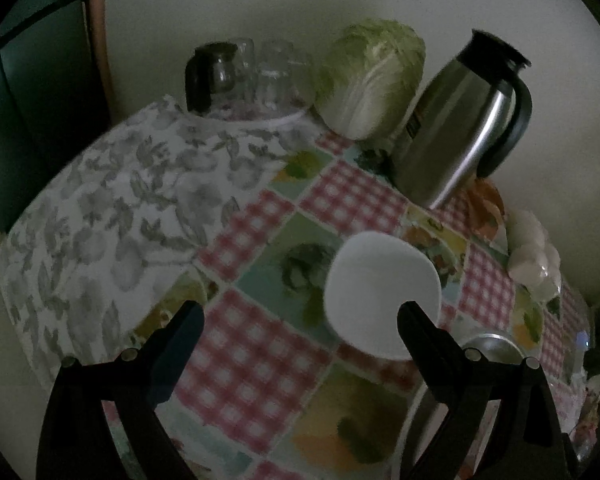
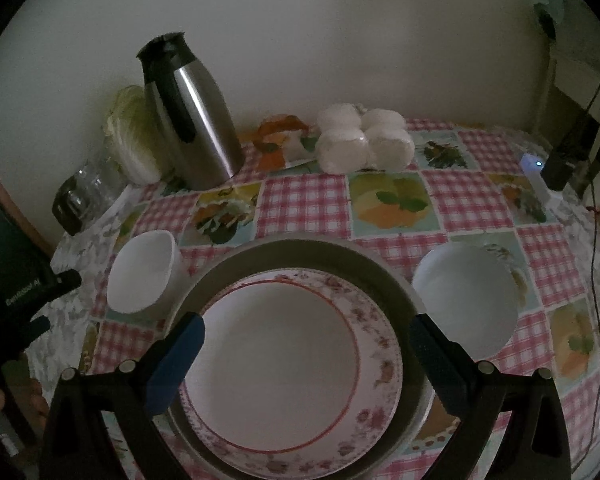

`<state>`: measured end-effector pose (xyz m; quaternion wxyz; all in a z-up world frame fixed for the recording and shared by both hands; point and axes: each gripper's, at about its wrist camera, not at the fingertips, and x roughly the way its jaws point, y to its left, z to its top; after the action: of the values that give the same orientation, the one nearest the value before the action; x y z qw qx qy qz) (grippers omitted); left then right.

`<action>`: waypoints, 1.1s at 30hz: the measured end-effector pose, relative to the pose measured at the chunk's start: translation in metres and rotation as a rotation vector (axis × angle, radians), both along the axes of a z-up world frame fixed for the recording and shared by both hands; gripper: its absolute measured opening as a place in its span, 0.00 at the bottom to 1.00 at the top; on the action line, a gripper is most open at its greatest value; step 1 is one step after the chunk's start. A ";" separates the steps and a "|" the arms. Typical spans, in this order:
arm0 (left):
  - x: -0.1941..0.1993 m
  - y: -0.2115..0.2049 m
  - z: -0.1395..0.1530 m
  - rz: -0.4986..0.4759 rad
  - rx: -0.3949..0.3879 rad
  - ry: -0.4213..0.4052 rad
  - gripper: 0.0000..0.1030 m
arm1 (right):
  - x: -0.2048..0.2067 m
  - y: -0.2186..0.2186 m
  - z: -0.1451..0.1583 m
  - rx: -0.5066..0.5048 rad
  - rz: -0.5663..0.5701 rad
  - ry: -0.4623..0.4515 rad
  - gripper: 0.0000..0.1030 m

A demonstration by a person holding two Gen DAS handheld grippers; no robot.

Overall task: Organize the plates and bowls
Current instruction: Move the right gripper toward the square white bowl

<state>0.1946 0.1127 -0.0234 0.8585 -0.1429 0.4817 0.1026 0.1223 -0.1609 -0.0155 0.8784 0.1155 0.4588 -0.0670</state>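
A white bowl [image 1: 380,292] stands on the checked tablecloth, just beyond the right finger of my open left gripper [image 1: 300,320]; nothing lies between the fingers. In the right wrist view that same small bowl [image 2: 144,272] sits left of a flower-rimmed plate [image 2: 288,364], which rests inside a grey metal dish [image 2: 300,250]. A second, larger white bowl [image 2: 466,300] stands to the right of the dish. My right gripper [image 2: 306,336] hovers open over the plate, holding nothing. The left gripper's black body [image 2: 16,300] shows at the left edge.
Along the wall stand a steel thermos jug [image 2: 192,116], a cabbage [image 1: 372,76], upturned glasses [image 1: 248,76] and a pack of white rolls [image 2: 364,140]. A small lit device [image 2: 534,168] and a cable [image 2: 598,280] lie at the right. The metal dish's rim [image 1: 488,342] shows by the left gripper.
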 end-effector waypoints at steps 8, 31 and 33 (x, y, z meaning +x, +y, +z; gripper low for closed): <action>0.006 0.030 0.006 0.060 0.005 -0.075 0.95 | 0.018 0.016 0.015 0.020 0.032 0.033 1.00; 0.014 0.080 -0.004 0.170 -0.055 -0.082 0.95 | 0.088 0.068 0.042 0.086 -0.074 0.101 1.00; 0.014 0.081 -0.005 0.171 -0.056 -0.078 0.95 | 0.092 0.068 0.034 0.100 -0.097 0.116 1.00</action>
<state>0.2089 0.1935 -0.0287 0.8604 -0.2113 0.4366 0.1563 0.2143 -0.0932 0.0185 0.8393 0.1776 0.5054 -0.0931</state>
